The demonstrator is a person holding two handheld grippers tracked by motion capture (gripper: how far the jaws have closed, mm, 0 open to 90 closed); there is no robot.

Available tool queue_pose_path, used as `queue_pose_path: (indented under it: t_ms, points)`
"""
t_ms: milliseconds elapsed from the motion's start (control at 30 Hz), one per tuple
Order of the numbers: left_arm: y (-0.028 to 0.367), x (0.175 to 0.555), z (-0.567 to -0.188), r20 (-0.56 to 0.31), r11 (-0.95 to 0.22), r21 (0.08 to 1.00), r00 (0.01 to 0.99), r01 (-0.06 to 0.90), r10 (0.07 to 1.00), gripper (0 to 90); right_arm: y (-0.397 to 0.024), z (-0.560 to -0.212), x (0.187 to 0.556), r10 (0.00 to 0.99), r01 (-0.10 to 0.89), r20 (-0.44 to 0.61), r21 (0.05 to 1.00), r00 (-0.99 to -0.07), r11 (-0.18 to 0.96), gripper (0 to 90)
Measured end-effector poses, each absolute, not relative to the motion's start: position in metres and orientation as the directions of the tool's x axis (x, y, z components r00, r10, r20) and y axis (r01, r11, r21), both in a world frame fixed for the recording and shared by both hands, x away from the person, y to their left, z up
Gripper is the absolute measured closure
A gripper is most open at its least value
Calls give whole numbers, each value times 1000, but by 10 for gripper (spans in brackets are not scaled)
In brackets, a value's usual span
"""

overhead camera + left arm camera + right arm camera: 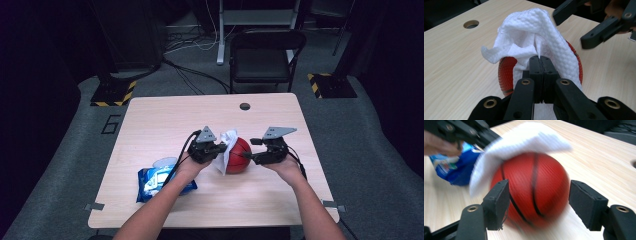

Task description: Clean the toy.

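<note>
nearby, blue wipes pack (159,183) by left arm, left gripper (540,65) fingers pinching white wipe (534,37) over ball (531,187), right gripper (539,202) fingers spread round ball

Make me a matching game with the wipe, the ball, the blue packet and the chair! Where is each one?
1 white bumpy paper wipe
2 red rubber ball with black lines
3 blue plastic wipes packet
4 black folding chair

A on the floor behind the wooden table
B lying by the person's left arm
C pinched in the shut left tool
D under the wipe, on the table

Pairs: 1-C, 2-D, 3-B, 4-A
</note>
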State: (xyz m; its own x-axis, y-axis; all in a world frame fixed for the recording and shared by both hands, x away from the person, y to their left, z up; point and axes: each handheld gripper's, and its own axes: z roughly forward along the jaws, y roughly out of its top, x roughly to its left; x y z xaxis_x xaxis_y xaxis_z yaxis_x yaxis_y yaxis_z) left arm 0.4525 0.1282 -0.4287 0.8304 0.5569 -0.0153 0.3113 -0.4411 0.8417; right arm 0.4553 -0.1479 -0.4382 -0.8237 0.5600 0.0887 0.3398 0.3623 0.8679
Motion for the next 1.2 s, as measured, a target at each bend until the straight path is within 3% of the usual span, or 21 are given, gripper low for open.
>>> queue_pose_path:
  t_ms: [133, 300, 433, 533, 900, 1000, 1200]
  points:
    - [133, 455, -429, -17, -440, 839, 823, 320, 567, 888, -166, -452, 458, 584, 384, 99, 838, -806, 387, 320]
    - [138, 457, -430, -2, -453, 829, 812, 327, 583, 889, -150, -466, 466, 526, 396, 151, 830, -837, 392, 291]
    - [145, 460, -431, -1, -461, 821, 808, 337, 590, 889, -139, -464, 471, 474, 390, 172, 824, -863, 411, 278]
    - [150, 459, -430, -5, -455, 825, 808, 336, 589, 889, -126, -459, 476, 479, 381, 155, 823, -864, 421, 240]
    - [163, 464, -426, -37, -413, 841, 797, 351, 602, 889, -84, -444, 490, 508, 362, 115, 832, -853, 420, 229]
    - [166, 466, -427, -36, -407, 841, 789, 355, 613, 889, -91, -439, 489, 489, 346, 110, 837, -865, 424, 300]
    - [171, 468, -427, -33, -410, 838, 784, 360, 620, 888, -116, -448, 500, 544, 395, 117, 812, -831, 428, 326]
